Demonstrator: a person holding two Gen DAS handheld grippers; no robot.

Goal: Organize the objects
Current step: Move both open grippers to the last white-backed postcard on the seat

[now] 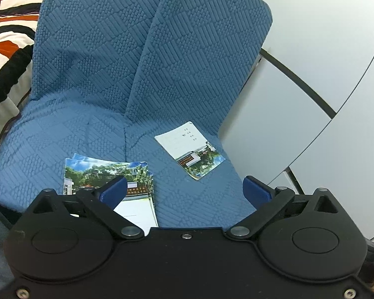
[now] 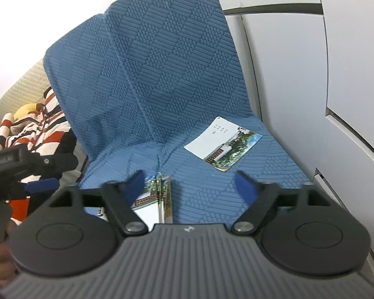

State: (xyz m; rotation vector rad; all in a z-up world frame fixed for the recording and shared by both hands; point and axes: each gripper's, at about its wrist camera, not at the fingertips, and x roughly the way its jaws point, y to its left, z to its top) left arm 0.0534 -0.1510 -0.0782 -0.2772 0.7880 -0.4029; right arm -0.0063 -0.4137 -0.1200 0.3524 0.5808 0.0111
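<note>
A single photo card (image 1: 190, 150) lies flat on the blue quilted seat (image 1: 62, 139), right of middle; it also shows in the right wrist view (image 2: 223, 144). A loose stack of several like cards (image 1: 107, 172) lies at the seat's front left, partly hidden behind my left gripper's left finger; in the right wrist view the stack (image 2: 157, 194) is partly behind the left finger. My left gripper (image 1: 185, 189) is open and empty above the seat's front. My right gripper (image 2: 188, 185) is open and empty, near the single card.
The blue cover runs up the chair back (image 2: 162, 62). A striped red, white and black cloth (image 1: 10, 25) lies to the left. Grey-white wall panels (image 1: 311, 49) stand to the right. The left gripper's body (image 2: 17, 169) shows at the left edge of the right wrist view.
</note>
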